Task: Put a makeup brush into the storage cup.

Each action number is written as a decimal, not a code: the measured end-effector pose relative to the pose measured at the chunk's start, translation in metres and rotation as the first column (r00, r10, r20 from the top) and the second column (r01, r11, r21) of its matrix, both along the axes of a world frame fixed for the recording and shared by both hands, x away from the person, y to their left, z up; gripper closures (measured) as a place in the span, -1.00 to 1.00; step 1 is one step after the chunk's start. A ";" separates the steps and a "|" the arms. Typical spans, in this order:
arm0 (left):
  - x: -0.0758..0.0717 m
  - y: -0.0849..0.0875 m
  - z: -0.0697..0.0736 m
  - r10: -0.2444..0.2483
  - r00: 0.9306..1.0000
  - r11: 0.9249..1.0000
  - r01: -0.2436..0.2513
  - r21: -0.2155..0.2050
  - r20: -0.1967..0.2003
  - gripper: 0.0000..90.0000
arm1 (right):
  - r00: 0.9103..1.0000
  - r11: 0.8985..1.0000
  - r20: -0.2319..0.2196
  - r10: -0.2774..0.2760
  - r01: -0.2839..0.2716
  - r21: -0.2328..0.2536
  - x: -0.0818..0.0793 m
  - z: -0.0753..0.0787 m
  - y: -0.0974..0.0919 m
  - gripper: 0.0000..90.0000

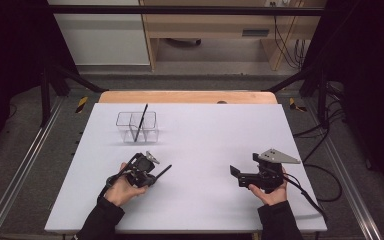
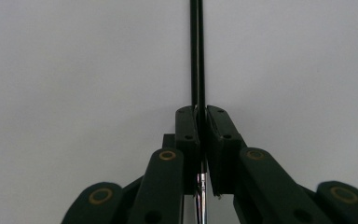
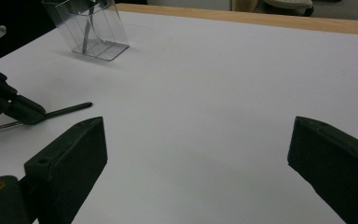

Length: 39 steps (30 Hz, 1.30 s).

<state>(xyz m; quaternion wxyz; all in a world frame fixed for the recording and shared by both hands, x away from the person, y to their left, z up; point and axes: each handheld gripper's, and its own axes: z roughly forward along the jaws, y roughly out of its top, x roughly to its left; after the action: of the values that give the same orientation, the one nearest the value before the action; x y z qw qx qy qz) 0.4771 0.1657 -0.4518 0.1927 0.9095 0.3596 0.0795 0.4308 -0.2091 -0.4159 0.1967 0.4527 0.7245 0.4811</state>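
A thin black pen [image 1: 164, 171] lies on the white table sheet [image 1: 205, 145], and my left gripper [image 1: 151, 177] is shut on it near its silver end. In the left gripper view the pads [image 2: 186, 130] press both sides of the pen [image 2: 196, 56], which runs straight up and away from them. My right gripper [image 1: 237, 176] rests at the right of the sheet, open, with nothing between its jaws [image 3: 198, 130]. In the right gripper view the pen [image 3: 70, 109] sticks out of the left gripper [image 3: 23, 112] at far left.
A clear plastic divided holder [image 1: 137, 127] stands at the back left of the sheet with another black pen [image 1: 141, 120] leaning in it, and it also appears at top left of the right gripper view [image 3: 91, 30]. A wooden table edge [image 1: 187, 96] runs behind the sheet.
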 end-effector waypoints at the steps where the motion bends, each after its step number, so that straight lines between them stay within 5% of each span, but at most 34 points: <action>1: 0.000 0.000 0.000 -0.006 1.000 1.000 0.006 0.000 0.000 0.85 | 1.000 1.000 0.001 0.000 0.000 -0.002 0.000 0.000 0.000 -0.89; 8: -0.002 0.000 0.001 -0.047 0.999 0.999 0.047 0.016 0.013 0.85 | 1.000 1.000 -0.001 0.005 -0.005 -0.012 0.001 -0.001 0.000 -0.89; 18: -0.012 -0.001 0.014 -0.105 0.993 0.993 0.107 -0.041 0.054 0.85 | 1.000 1.000 0.005 0.012 -0.012 -0.028 0.000 0.003 0.002 -0.88; 32: -0.027 -0.004 0.038 -0.172 0.977 0.977 0.186 -0.107 0.124 0.86 | 0.998 0.996 0.010 0.055 -0.054 -0.075 -0.002 0.010 0.011 -0.86; 39: -0.033 -0.005 0.049 -0.212 0.966 0.963 0.233 -0.138 0.147 0.86 | 0.995 0.987 0.020 0.093 -0.090 -0.132 -0.003 0.018 0.020 -0.86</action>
<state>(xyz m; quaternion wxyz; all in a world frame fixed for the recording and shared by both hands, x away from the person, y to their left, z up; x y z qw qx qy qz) 0.4439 0.1604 -0.4028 0.2934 0.9194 0.2466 0.0888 0.4278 -0.1888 -0.3983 0.2132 0.3988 0.7718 0.4470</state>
